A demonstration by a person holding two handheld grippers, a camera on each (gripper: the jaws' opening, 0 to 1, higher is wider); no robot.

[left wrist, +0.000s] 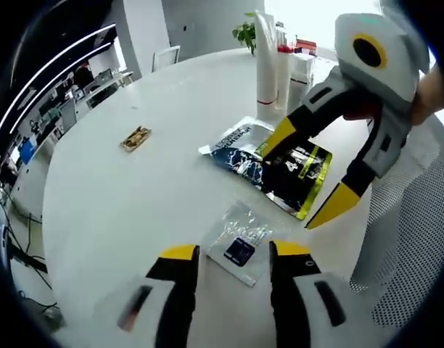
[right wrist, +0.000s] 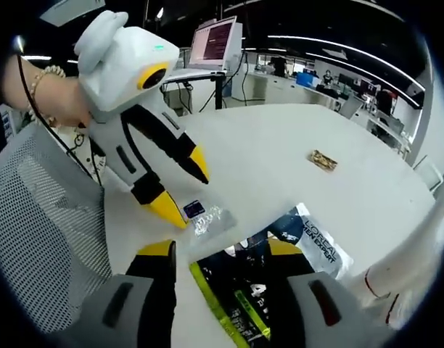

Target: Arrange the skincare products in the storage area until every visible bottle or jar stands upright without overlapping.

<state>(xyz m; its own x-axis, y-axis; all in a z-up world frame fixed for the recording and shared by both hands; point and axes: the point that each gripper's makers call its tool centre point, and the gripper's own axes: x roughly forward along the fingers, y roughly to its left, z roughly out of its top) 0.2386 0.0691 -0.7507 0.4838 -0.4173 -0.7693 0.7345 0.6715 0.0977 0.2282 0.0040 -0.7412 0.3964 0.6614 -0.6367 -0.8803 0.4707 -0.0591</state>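
A small clear sachet (left wrist: 240, 239) with a dark blue label lies flat on the white round table (left wrist: 135, 203), just ahead of my left gripper (left wrist: 235, 251), which is open and holds nothing. My right gripper (left wrist: 307, 170) comes in from the right, open, its yellow tips straddling a black sachet (left wrist: 303, 161) with a lime edge. A dark blue and silver sachet (left wrist: 233, 145) lies against it. In the right gripper view the right gripper (right wrist: 220, 249) hangs over the black sachet (right wrist: 240, 290), the left gripper (right wrist: 183, 185) stands open over the clear sachet (right wrist: 205, 216).
Tall white tubes (left wrist: 266, 58) and boxes (left wrist: 302, 69) stand upright at the table's far side. A small brown packet (left wrist: 136, 138) lies alone to the left. A grey mesh chair (left wrist: 418, 254) presses against the table edge. Office desks and a monitor (right wrist: 215, 40) stand beyond.
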